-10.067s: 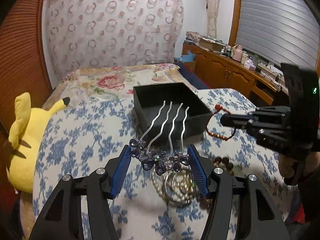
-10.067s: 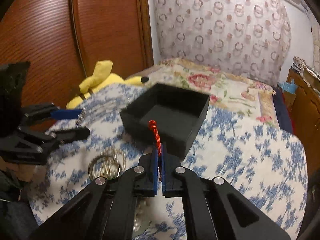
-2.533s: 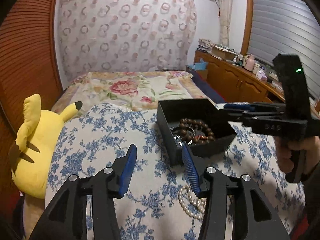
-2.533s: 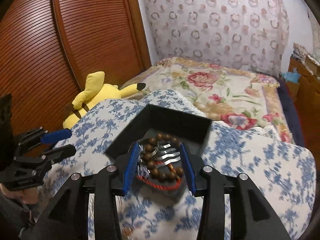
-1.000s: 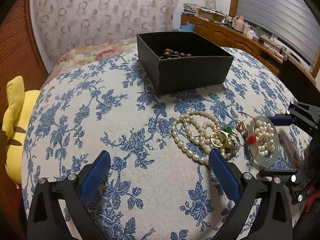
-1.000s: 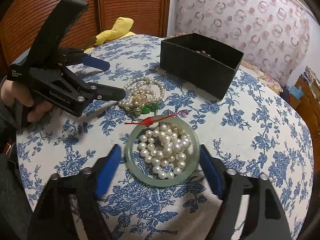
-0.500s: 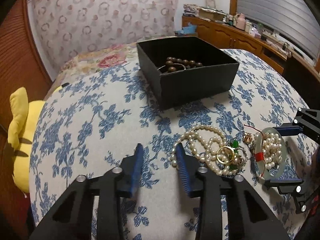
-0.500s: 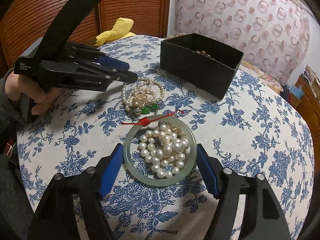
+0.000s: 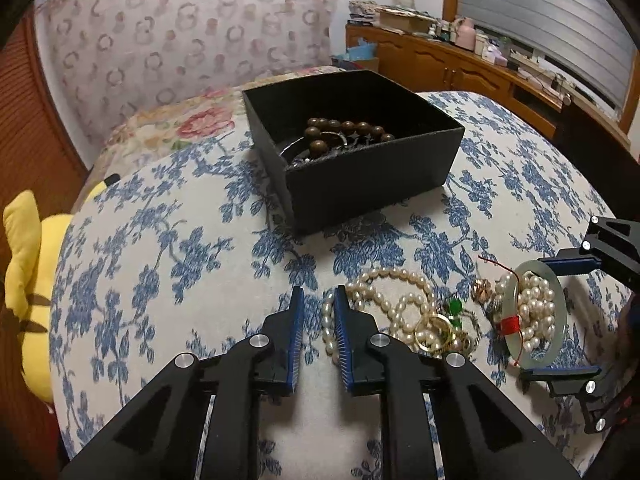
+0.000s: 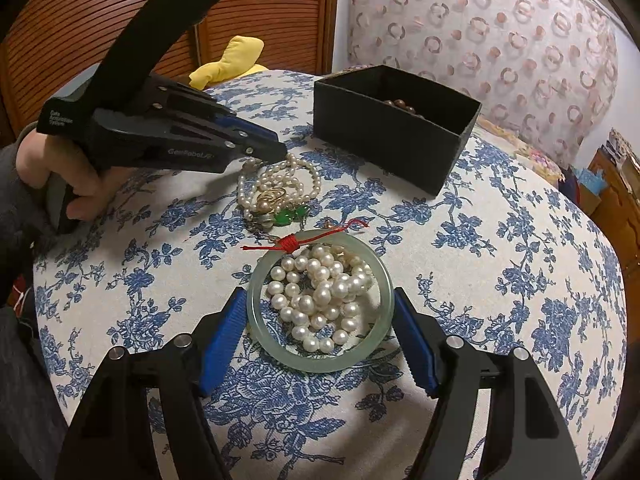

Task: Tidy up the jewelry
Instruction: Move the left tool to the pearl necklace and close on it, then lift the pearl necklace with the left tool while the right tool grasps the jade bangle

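A black box (image 9: 372,184) (image 10: 384,136) on the blue-flowered cloth holds brown beads (image 9: 348,128) and a silver hair comb. A long pearl necklace (image 9: 384,300) (image 10: 280,184) lies in front of it with a gold ring (image 9: 432,332) and green stones (image 10: 288,216). A pale green jade bangle (image 10: 320,360) (image 9: 556,316) with a red cord (image 10: 292,244) encircles a heap of pearls (image 10: 320,292). My left gripper (image 9: 316,312) (image 10: 276,152) is narrowly open, empty, just left of the necklace. My right gripper (image 10: 318,316) (image 9: 568,312) is open, its fingers on either side of the bangle.
A yellow plush toy (image 9: 28,276) (image 10: 228,60) lies off the table's left side. A bed with a flowered cover (image 9: 180,128) is behind. A wooden cabinet (image 9: 460,64) stands at the far right, a slatted wooden door (image 10: 80,12) to the left.
My left gripper has narrowed from wide open and moved up to the pearl necklace. My right gripper has closed in a little around the bangle.
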A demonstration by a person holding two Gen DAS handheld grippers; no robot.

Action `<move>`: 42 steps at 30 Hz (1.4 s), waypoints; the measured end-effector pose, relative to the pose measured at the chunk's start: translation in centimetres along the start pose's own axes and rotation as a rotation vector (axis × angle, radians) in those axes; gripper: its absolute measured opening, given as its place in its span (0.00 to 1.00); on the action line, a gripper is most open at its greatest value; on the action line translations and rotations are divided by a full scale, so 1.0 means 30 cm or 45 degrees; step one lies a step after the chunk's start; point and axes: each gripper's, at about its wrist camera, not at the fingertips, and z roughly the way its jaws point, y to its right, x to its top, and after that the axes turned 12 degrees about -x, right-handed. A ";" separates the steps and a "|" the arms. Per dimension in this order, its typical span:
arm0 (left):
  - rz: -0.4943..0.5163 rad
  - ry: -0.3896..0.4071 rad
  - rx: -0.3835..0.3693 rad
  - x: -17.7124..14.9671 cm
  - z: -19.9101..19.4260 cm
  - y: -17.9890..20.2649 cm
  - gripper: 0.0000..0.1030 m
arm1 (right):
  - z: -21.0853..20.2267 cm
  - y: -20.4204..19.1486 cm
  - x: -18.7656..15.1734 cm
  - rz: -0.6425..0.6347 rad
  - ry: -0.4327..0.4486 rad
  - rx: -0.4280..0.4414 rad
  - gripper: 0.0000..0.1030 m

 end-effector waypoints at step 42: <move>0.065 0.483 -0.044 0.338 -0.473 0.146 0.04 | -0.211 0.171 0.199 0.098 0.273 -0.087 0.72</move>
